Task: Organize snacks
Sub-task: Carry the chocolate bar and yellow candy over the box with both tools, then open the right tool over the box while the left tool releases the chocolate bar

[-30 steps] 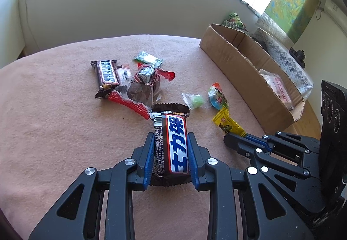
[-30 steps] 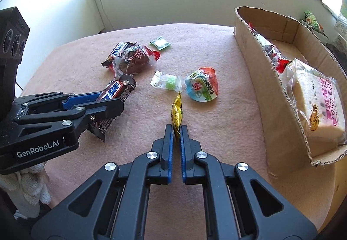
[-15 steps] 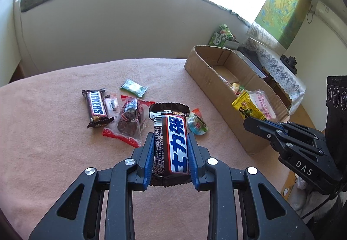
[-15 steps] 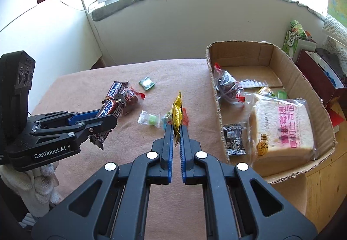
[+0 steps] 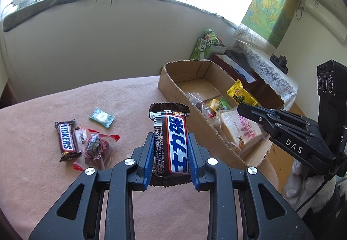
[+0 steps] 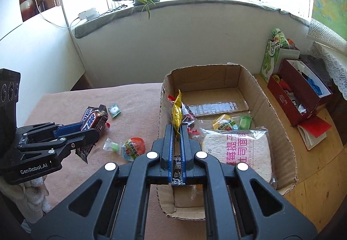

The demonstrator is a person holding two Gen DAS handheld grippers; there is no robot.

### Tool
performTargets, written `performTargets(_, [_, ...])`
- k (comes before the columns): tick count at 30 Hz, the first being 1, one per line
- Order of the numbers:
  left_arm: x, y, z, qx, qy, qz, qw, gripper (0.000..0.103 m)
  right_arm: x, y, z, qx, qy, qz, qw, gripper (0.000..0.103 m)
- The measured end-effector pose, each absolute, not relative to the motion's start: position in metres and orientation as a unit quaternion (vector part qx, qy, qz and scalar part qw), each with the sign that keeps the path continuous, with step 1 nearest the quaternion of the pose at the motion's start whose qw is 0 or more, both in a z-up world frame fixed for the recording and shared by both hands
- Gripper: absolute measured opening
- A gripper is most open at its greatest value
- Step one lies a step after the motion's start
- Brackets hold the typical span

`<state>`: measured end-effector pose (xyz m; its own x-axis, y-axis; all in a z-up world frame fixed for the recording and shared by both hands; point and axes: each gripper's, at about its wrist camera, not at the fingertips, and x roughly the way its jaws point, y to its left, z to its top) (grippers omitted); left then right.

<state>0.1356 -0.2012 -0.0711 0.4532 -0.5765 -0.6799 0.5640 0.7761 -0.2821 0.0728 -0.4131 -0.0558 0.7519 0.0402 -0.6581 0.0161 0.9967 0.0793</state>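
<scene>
My left gripper [image 5: 170, 138] is shut on a brown Snickers bar [image 5: 173, 144] with white Chinese lettering and holds it above the pink tablecloth [image 5: 32, 175], left of the cardboard box [image 5: 171, 86]. The right wrist view shows that left gripper [image 6: 91, 129] with the bar [image 6: 94, 119] at the left. My right gripper [image 6: 177, 129] is shut on a thin yellow packet [image 6: 176, 109], upright over the box's left wall [image 6: 161, 109]. Inside the box lie a bag of sliced bread [image 6: 238, 153] and several small snacks.
Loose on the cloth are another Snickers bar [image 5: 66, 142], a green candy [image 5: 102, 117], a clear red-ended packet [image 5: 96, 146], a round red-and-green jelly [image 6: 133, 148] and a small green sweet [image 6: 112, 145]. A maroon box [image 6: 299, 96] and green packs [image 6: 271, 55] stand right of the carton.
Both grippers have risen and moved toward the box. The yellow packet left the cloth and now hangs over the box's left wall. The bar is higher off the cloth.
</scene>
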Motion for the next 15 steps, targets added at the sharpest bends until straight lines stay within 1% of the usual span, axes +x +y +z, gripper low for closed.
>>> performTargets(15, [0.171, -0.269, -0.057, 0.003, 0.387, -0.358, 0.849, 0.027, 0.125, -0.467, -0.047, 0.047, 0.358, -0.018, 0.932, 0.006])
